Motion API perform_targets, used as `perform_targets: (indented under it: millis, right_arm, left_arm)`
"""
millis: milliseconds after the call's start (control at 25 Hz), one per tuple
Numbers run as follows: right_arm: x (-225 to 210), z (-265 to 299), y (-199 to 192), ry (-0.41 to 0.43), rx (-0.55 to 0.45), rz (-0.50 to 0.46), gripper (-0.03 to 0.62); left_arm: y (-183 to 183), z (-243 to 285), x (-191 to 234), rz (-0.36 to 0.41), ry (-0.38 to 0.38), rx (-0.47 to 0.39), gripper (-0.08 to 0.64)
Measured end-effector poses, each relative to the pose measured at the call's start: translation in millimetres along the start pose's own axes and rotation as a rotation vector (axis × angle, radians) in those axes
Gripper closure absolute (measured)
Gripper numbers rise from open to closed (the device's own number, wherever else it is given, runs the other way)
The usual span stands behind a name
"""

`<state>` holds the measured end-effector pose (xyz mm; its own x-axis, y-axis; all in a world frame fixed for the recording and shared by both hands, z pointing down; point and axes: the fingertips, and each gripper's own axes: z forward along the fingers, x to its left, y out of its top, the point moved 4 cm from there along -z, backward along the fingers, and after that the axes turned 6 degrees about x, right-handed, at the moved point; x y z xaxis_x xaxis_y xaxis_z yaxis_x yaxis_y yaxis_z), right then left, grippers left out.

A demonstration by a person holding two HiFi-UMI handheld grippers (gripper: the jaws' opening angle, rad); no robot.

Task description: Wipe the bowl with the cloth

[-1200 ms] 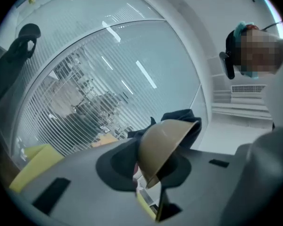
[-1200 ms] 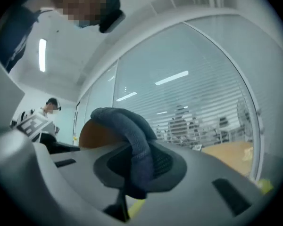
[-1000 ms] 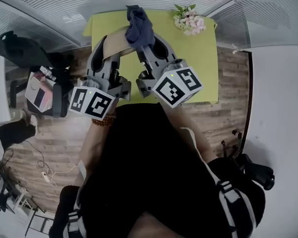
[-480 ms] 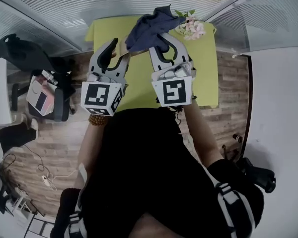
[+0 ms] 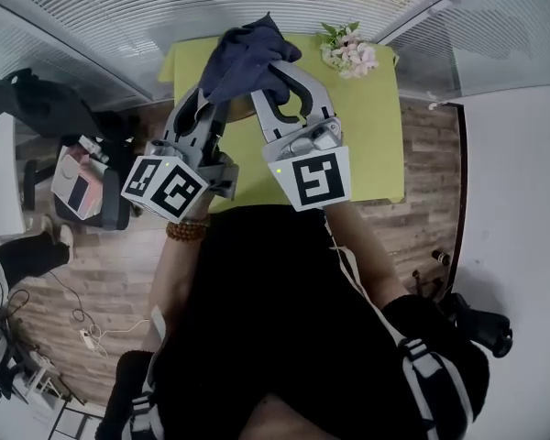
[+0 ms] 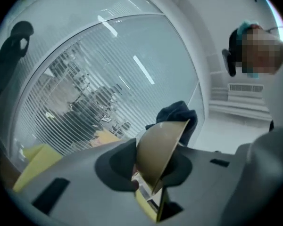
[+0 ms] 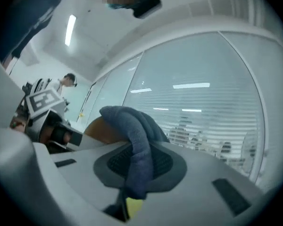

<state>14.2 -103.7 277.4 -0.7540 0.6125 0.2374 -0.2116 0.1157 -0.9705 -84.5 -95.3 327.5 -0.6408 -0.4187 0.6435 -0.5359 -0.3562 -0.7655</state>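
Observation:
My left gripper [image 6: 148,182] holds a tan bowl [image 6: 158,149] on edge by its rim; its jaws are closing with the rim between the pads. My right gripper [image 7: 132,187] is shut on a dark blue cloth [image 7: 137,145], which drapes over the bowl [image 7: 101,128]. In the head view both grippers are raised above the green table [image 5: 367,108]. There the cloth [image 5: 243,58] bunches over the tips of the left gripper [image 5: 206,108], just left of the right gripper [image 5: 280,76], and hides most of the bowl. From the left gripper view the cloth [image 6: 177,114] shows behind the bowl.
A small bunch of flowers [image 5: 348,49] lies at the table's far right corner. Glass walls with blinds stand behind the table. A chair with a bag [image 5: 78,177] is on the wooden floor to the left. A person [image 7: 66,81] stands far off.
The right gripper has carried the cloth left, from beside the left gripper to over its tips and the bowl. The left gripper has tilted, its marker cube swinging left.

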Motion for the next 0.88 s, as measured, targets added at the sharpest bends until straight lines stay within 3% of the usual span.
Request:
perform_targets:
  millis: [160, 360, 560, 760, 800, 840, 880]
  right_arm:
    - [-2, 0, -9, 0.002, 0.028, 0.193, 0.548]
    - [5, 12, -57, -0.027, 0.197, 0.518, 0.549]
    - [18, 12, -99, 0.059, 0.334, 0.893, 0.552]
    - [28, 15, -115, 0.221, 0.368, 1.250, 0.552]
    - [25, 17, -116, 0.254, 0.361, 1.251, 0.550]
    - [21, 18, -115, 0.263, 0.357, 1.176, 0.549]
    - [14, 17, -113, 0.246, 0.361, 1.027, 0.559]
  left_arm:
    - [9, -7, 1, -0.050, 0.002, -0.082, 0.474]
    - [-3, -11, 25, -0.088, 0.150, -0.098, 0.472]
    - [-9, -16, 28, 0.088, 0.254, -0.085, 0.472]
    - [-5, -20, 23, 0.218, 0.264, -0.116, 0.472]
    - [-6, -19, 23, 0.231, 0.245, -0.118, 0.469]
    - [-9, -15, 23, 0.246, 0.218, -0.098, 0.462]
    - [-14, -10, 23, 0.263, 0.190, -0.047, 0.445]
